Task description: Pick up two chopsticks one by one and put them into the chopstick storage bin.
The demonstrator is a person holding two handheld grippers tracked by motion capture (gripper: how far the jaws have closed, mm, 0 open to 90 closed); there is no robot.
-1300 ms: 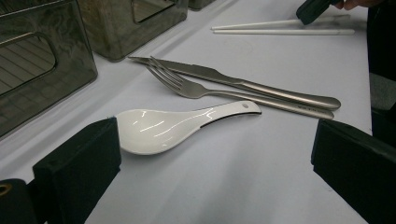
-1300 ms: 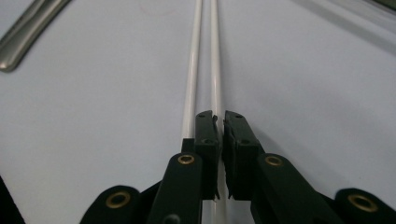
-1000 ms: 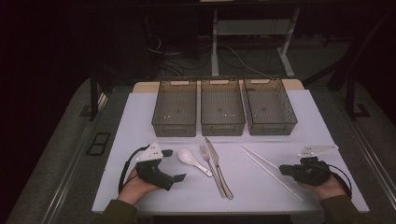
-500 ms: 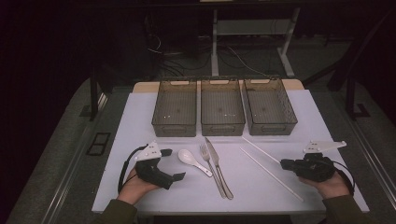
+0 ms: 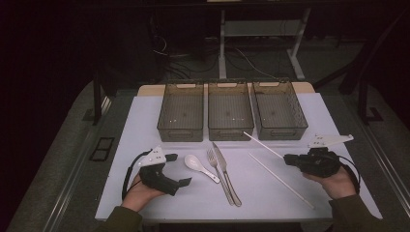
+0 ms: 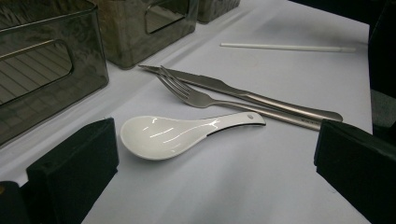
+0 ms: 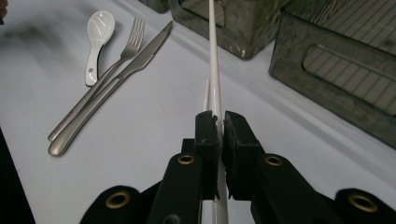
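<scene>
My right gripper [image 5: 288, 158] [image 7: 219, 116] is shut on a white chopstick [image 5: 263, 144] [image 7: 212, 56], which sticks out ahead of the jaws toward the bins, raised off the table. A second white chopstick [image 5: 280, 180] [image 7: 205, 95] lies flat on the white table, below and beside it. At the front left, my left gripper [image 5: 180, 170] [image 6: 215, 140] rests open, and a white ceramic spoon [image 5: 200, 167] [image 6: 177, 135] lies just ahead between its jaws, untouched. A metal fork [image 5: 220, 174] [image 6: 196, 95] and knife [image 5: 227, 174] [image 6: 243, 91] lie side by side to the right of the spoon.
Three dark see-through bins [image 5: 180, 133] [image 5: 230, 131] [image 5: 280, 130] stand in a row at the back of the white table [image 5: 145, 125]. Past the table lie dark floor, cables and desk legs.
The right gripper has risen and drawn slightly right, lifting one chopstick off the table. The left gripper and the cutlery have stayed put.
</scene>
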